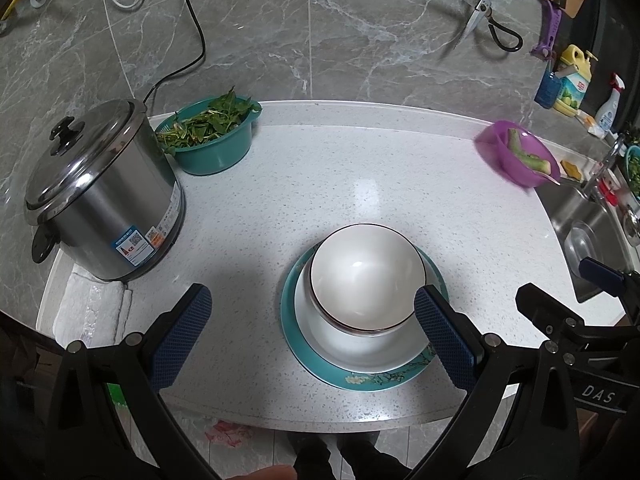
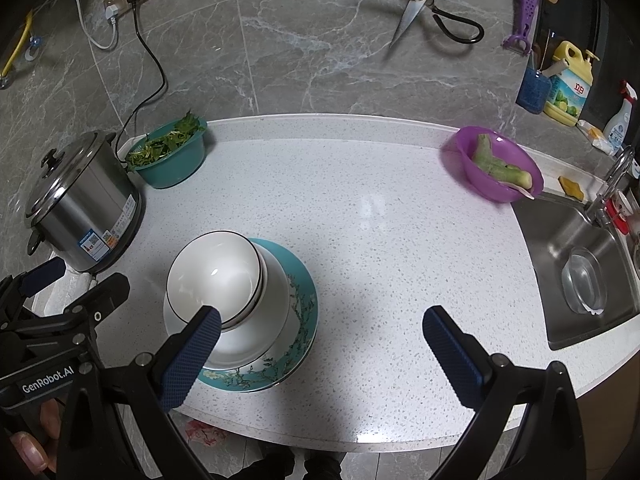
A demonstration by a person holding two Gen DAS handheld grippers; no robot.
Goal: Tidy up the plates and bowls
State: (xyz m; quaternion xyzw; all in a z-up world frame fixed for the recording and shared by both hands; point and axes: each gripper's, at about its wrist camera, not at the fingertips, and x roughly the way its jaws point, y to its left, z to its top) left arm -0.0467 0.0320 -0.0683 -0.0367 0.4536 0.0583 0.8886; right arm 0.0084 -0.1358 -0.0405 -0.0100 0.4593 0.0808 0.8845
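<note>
A white bowl with a dark rim sits stacked in a larger white bowl, which rests on a teal flowered plate near the counter's front edge. My left gripper is open and empty above the front of the counter; its right finger is beside the stack's right side. My right gripper is open and empty; its left finger is in front of the stack's left side. Each gripper shows at the edge of the other view.
A steel rice cooker stands at the left, a teal basin of greens behind it. A purple bowl with a vegetable piece sits at the right by the sink. A folded white cloth lies front left.
</note>
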